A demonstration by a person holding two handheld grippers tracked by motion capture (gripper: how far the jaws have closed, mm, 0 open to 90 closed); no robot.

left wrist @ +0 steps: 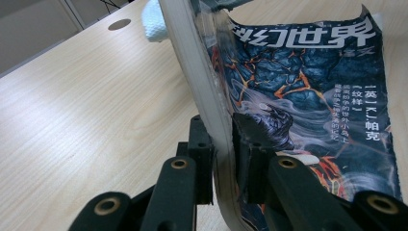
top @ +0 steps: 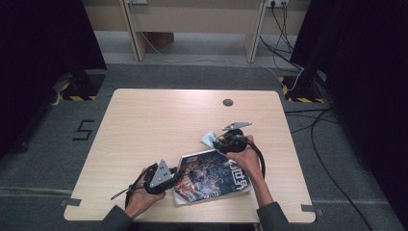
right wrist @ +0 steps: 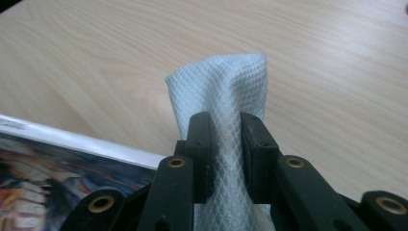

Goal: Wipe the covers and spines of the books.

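Pale wooden table [top: 144, 130] carried a glossy dark-covered magazine [top: 211, 175] near its front edge. Left tongs [left wrist: 223, 144] clamped the magazine's spine edge, lifting it. Right tongs [right wrist: 225, 144] pinched a white waffle-textured cloth [right wrist: 226, 91], just beside the magazine's far corner.

magazine [left wrist: 308, 96] cut off below, cloth [right wrist: 226, 96] partly hidden
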